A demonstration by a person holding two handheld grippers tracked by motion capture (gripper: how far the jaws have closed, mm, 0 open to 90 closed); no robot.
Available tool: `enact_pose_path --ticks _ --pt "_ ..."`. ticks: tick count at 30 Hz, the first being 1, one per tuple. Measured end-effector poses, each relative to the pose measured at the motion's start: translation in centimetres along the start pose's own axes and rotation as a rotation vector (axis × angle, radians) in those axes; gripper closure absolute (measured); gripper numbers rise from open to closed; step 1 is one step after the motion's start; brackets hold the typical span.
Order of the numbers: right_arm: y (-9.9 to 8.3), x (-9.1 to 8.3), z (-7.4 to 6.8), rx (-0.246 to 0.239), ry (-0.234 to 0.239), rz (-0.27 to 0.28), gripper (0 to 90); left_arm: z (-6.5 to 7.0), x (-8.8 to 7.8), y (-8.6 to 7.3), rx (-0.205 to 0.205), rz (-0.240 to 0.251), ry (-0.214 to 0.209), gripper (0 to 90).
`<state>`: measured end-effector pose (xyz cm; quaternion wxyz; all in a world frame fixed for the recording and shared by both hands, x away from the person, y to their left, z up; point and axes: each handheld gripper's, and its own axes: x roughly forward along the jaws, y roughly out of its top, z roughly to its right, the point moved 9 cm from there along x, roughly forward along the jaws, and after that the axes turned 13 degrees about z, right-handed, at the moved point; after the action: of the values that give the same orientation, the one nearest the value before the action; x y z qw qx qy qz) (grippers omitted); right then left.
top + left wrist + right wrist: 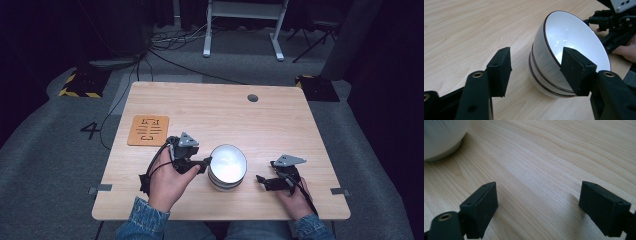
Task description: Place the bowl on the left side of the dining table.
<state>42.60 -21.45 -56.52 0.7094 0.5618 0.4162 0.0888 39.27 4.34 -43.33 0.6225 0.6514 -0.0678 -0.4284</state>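
Plenty of bare wooden table [280,125] behind the stacked white bowls [228,166], which sit near the front edge, between both hands. Left gripper [535,70] is about half spread: one pad inside the tilted top bowl [571,40], the other outside, clear of its wall. Right gripper [537,207] is spread wide over bare wood. High view adds an orange card [148,130] at left.
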Motion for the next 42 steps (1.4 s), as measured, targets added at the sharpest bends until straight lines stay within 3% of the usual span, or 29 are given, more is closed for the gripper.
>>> enact_pose_path --ticks 6,10,15,20,21,22,24,25,32,36,42 --pt "0.0 0.0 -0.1 0.006 -0.001 0.003 15.5 0.6 0.5 0.8 0.011 -0.005 -0.020 40.3" --pt "0.0 0.0 -0.1 0.005 0.000 0.003 15.5 0.9 1.5 1.0 0.022 -0.040 -0.040 40.3" --pt "0.0 0.0 0.0 0.004 -0.002 0.003 15.5 0.9 3.2 0.6 0.044 -0.084 -0.032 41.8" --pt "0.0 0.0 -0.1 0.005 -0.002 0.003 15.5 0.9 4.4 0.0 0.050 -0.132 -0.019 55.8" --pt "0.0 0.0 -0.1 0.004 -0.002 0.004 15.5 0.8 4.5 0.0 0.062 -0.139 -0.013 63.5" --pt "0.0 0.0 -0.1 0.004 -0.002 0.004 15.5 0.7 4.7 0.0 0.073 -0.139 0.002 63.5" --pt "0.0 0.0 -0.1 0.004 -0.002 0.004 15.5 0.6 4.7 0.0 0.100 -0.151 0.012 71.9" --pt "0.0 0.0 -0.1 0.004 -0.002 0.004 15.5 0.6 4.8 0.1 0.094 -0.145 0.017 75.2" --pt "0.0 0.0 -0.1 0.008 -0.005 0.002 15.5 0.6 5.4 -0.1 0.124 -0.172 0.043 80.4" --pt "0.0 0.0 -0.1 0.007 -0.005 0.002 15.5 0.9 5.6 -0.1 0.115 -0.180 0.030 82.1" --pt "0.0 0.0 -0.1 0.008 -0.005 0.002 15.5 1.0 5.4 0.1 0.135 -0.182 0.027 82.2"
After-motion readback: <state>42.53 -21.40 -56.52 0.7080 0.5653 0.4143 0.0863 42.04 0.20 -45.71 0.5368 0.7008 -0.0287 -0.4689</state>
